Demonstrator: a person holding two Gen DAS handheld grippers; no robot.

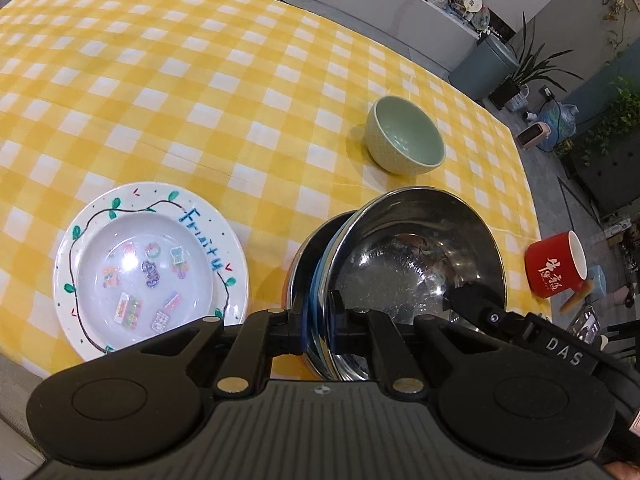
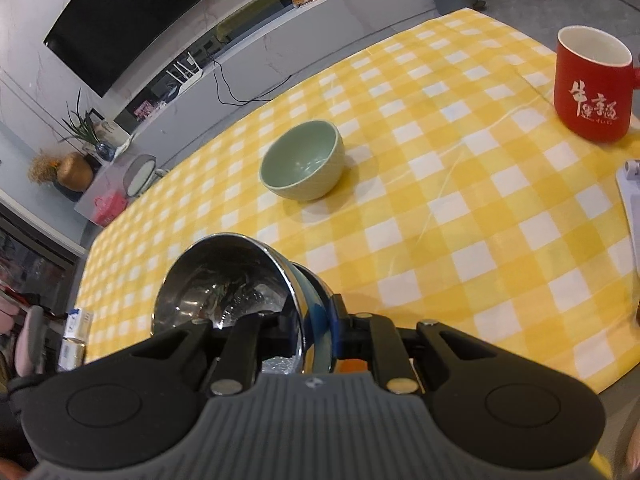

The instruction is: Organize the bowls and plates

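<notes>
A: Where's the steel bowl (image 1: 416,256)?
B: Low centre in both wrist views, over the yellow checked tablecloth (image 1: 200,92). Its mouth faces up, tipped a little; round, so no long axis to speak of. A second steel rim sits nested under it — how many bowls, I can't tell.
A: And the grippers?
B: The left gripper (image 1: 318,320) is nearly closed, pinching the rim at about 7 o'clock of the bowl. The right gripper (image 2: 316,326) is clamped the same way on the opposite rim.
A: What's around?
B: In the left view, a painted plate (image 1: 152,272) at 9 o'clock, close beside the bowl — a green bowl (image 1: 404,136) upright at 12, apart. A red mug (image 1: 556,268) at 3 o'clock near the table edge.
</notes>
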